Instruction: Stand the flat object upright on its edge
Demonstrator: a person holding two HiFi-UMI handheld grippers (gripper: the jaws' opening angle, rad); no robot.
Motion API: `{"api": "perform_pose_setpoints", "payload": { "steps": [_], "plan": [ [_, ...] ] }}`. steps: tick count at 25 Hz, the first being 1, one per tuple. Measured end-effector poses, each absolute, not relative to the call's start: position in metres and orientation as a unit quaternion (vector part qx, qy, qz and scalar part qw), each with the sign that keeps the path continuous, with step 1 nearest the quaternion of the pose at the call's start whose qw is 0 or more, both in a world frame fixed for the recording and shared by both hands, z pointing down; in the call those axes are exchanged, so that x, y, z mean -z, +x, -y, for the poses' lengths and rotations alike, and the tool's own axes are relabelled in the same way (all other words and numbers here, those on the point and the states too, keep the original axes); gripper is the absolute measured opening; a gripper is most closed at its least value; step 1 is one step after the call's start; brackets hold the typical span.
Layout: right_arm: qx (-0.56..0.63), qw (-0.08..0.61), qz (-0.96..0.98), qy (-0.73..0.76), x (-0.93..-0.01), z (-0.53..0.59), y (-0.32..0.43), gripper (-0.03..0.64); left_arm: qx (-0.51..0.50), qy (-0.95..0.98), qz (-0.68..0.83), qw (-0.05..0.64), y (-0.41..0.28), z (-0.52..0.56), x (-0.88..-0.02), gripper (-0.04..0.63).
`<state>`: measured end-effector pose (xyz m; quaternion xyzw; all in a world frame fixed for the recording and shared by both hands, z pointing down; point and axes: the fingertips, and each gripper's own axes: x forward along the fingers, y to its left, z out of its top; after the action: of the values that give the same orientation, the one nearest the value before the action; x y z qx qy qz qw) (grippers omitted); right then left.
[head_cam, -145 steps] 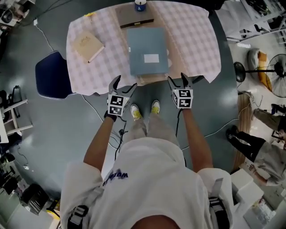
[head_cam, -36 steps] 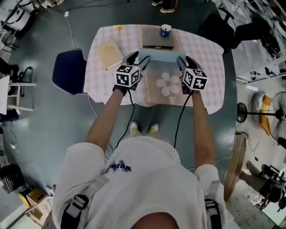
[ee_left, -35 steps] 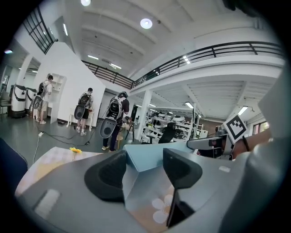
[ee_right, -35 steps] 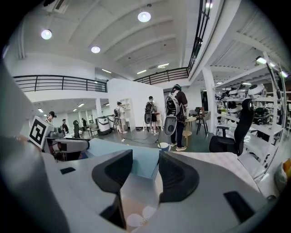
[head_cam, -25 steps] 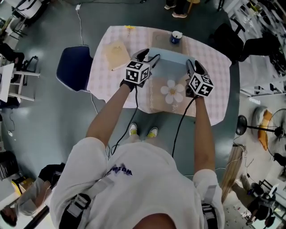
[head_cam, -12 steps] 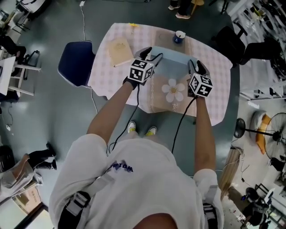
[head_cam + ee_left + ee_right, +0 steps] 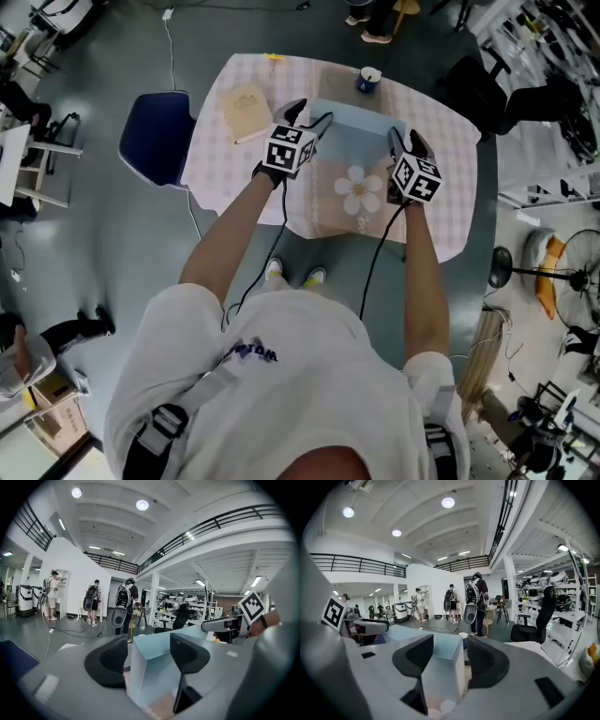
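Note:
The flat pale blue box (image 7: 356, 120) stands upright on its long edge on the table, at the back of a brown mat with a white flower (image 7: 361, 192). My left gripper (image 7: 307, 114) straddles the box's left end and my right gripper (image 7: 405, 141) its right end. In the left gripper view the box corner (image 7: 154, 667) sits between the dark pads of the left gripper (image 7: 147, 656). The right gripper view shows the other end of the box (image 7: 438, 644) inside the right gripper (image 7: 450, 663). Both pairs of jaws are opening, and narrow gaps show beside the box.
A pink checked cloth (image 7: 441, 187) covers the table. A tan book (image 7: 246, 101) lies at the back left and a blue cup (image 7: 368, 80) stands behind the box. A blue chair (image 7: 155, 141) is left of the table. Several people stand far off on the floor (image 7: 124, 606).
Several seconds ago the box lay flat and both grippers hung before the table's front edge. Now it stands on edge with a gripper at each end. Over the last second the grippers hardly shifted.

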<state>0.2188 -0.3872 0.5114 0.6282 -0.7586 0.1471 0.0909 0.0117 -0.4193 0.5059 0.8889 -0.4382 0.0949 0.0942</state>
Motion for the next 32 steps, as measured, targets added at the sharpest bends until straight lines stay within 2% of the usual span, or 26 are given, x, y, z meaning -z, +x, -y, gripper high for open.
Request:
{"api": "perform_pose_setpoints", "payload": {
  "steps": [14, 18, 26, 32],
  "plan": [
    [-0.139, 0.081, 0.761, 0.629, -0.502, 0.377, 0.22, 0.221, -0.096, 0.89, 0.437, 0.089, 0.012, 0.41, -0.504, 0.284],
    [-0.136, 0.062, 0.764, 0.628, -0.491, 0.363, 0.225, 0.213, -0.076, 0.896, 0.431, 0.067, 0.013, 0.387, -0.485, 0.282],
    [-0.078, 0.025, 0.777, 0.624, -0.444, 0.293, 0.22, 0.21, -0.047, 0.907, 0.417, 0.012, -0.017, 0.312, -0.446, 0.282],
    [-0.08, 0.001, 0.765, 0.64, -0.438, 0.214, 0.213, 0.204, -0.042, 0.897, 0.44, 0.004, -0.049, 0.254, -0.438, 0.281]
  ]
}}
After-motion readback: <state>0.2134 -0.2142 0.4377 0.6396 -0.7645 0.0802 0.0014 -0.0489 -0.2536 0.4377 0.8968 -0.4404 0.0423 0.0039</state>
